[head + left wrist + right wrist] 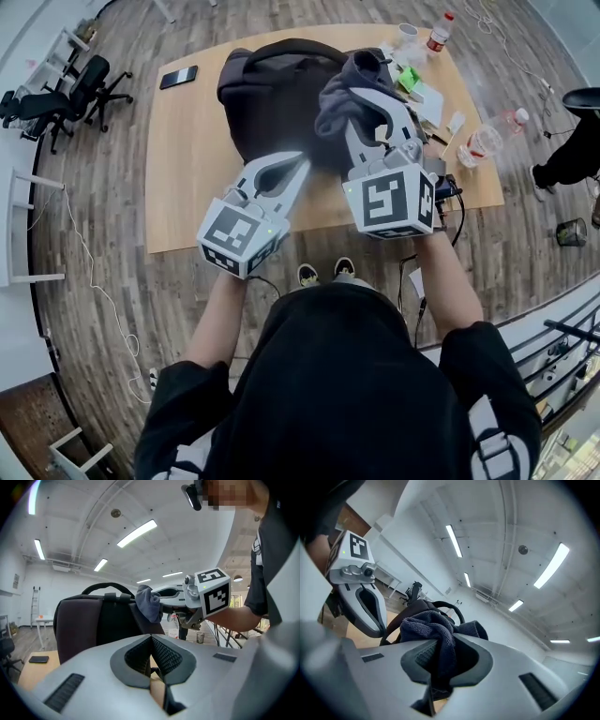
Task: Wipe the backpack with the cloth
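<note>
A dark backpack [267, 98] stands upright on the wooden table [187, 187], its carry handle on top. My right gripper [367, 89] is raised beside the backpack's right side, shut on a crumpled dark blue-grey cloth [333, 103]. In the right gripper view the cloth [429, 625] bunches between the pads and spills over them, with the backpack handle [451, 607] behind. My left gripper [296, 161] hovers in front of the backpack, jaws shut with nothing in them. The left gripper view shows the backpack [84, 620] ahead and the cloth [149, 603] at its upper right.
A black phone [178, 77] lies at the table's far left. Bottles [439, 31] [487, 139], a cup [407, 34], papers and a green item [410, 79] crowd the right end. Office chairs [66, 98] stand at the left, and another person [572, 155] at the right.
</note>
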{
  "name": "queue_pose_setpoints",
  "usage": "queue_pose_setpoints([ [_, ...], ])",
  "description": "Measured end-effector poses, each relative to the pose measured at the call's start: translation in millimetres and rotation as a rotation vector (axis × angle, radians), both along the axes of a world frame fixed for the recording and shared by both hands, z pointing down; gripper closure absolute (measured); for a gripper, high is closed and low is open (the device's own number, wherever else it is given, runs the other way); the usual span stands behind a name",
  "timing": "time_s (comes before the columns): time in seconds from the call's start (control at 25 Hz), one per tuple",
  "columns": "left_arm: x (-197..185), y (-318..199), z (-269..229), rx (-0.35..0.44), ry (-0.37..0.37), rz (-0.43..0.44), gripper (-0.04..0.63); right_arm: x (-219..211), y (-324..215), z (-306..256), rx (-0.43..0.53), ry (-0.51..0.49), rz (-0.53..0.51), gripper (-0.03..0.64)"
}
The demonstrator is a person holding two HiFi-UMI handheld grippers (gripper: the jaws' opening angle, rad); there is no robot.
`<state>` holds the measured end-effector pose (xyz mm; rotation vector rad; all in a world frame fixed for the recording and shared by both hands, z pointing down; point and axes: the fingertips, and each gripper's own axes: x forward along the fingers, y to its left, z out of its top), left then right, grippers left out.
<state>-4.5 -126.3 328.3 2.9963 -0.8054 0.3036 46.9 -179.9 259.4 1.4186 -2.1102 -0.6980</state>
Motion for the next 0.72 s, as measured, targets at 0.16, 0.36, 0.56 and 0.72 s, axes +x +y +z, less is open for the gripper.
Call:
queue_pose_setpoints([
  [0.16, -1.3, 4.1, 3.2, -0.036, 0.023, -0.008, 0.578, 1.1, 5.8, 23.4, -0.062, -0.067, -0.011, 0.568],
  [0.36, -4.6, 5.8, 6.2, -0.051, 0.039, -0.014, 0.578, 7.2, 10.4, 59.5, -0.201, -0.236, -0.036, 0.568],
  [0.56, -4.4, 4.2, 10.5, -0.065, 0.037, -0.018, 0.578, 15.7, 9.1, 103.4, -0.309, -0.343, -0.056, 0.568],
  [0.72, -2.8, 2.1, 9.8, -0.063, 0.037, -0.018, 0.580, 17.5, 7.7, 126.9, -0.365, -0.354, -0.055, 0.568],
])
